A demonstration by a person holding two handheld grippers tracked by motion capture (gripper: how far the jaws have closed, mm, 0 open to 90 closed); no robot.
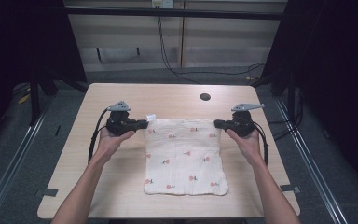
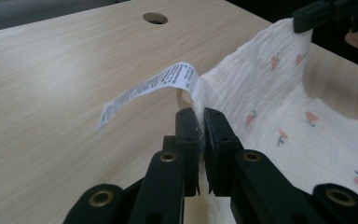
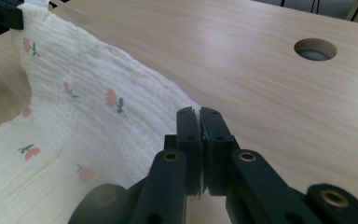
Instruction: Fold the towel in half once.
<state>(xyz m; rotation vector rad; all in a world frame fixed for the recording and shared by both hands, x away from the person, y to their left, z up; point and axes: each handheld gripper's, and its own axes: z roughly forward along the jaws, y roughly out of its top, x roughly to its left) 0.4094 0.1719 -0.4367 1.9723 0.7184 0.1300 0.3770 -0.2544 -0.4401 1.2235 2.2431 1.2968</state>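
my left gripper (image 1: 142,124) and right gripper (image 1: 218,123) are clamped tight on the muslin cloth's (image 1: 184,156) 10 and 2 o'clock corners; it looks light, floppy, droops between; corners grip best.

Cream cloth (image 1: 185,156) with pink flowers, white label (image 2: 154,86), pale wood table (image 1: 121,100), black claws
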